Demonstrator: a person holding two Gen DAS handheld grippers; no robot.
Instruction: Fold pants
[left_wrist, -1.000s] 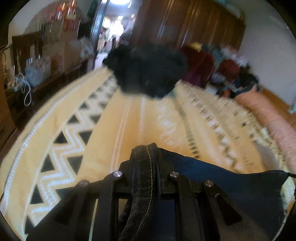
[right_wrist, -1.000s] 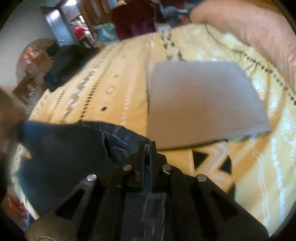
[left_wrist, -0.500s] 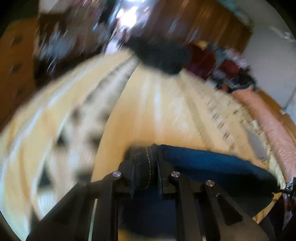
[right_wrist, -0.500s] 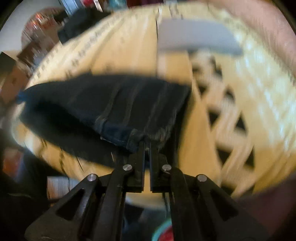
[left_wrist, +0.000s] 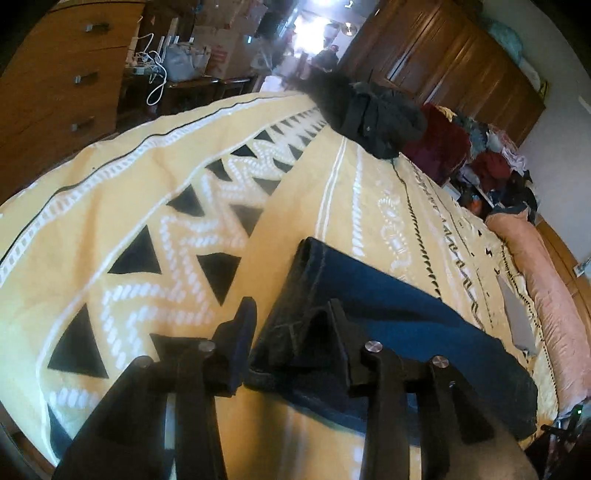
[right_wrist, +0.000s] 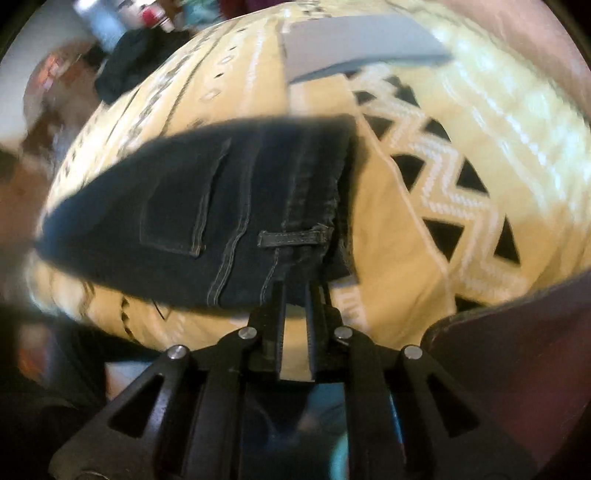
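Lying folded, jeans (left_wrist: 406, 317) reach the bedspread (left_wrist: 147, 221) edge.

The dark blue denim pants (left_wrist: 399, 317) look coarse and matt, with pale stitched seams. Beneath them the yellow patterned cotton bedspread (left_wrist: 155, 206) is smooth and matt. The black plastic left gripper (left_wrist: 291, 321) has shiny metal rivets, and the brown wooden wardrobe (left_wrist: 443, 62) is glossy.

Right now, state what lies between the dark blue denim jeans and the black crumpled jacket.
Bare yellow patterned bedspread between jeans and jacket, left wrist view.
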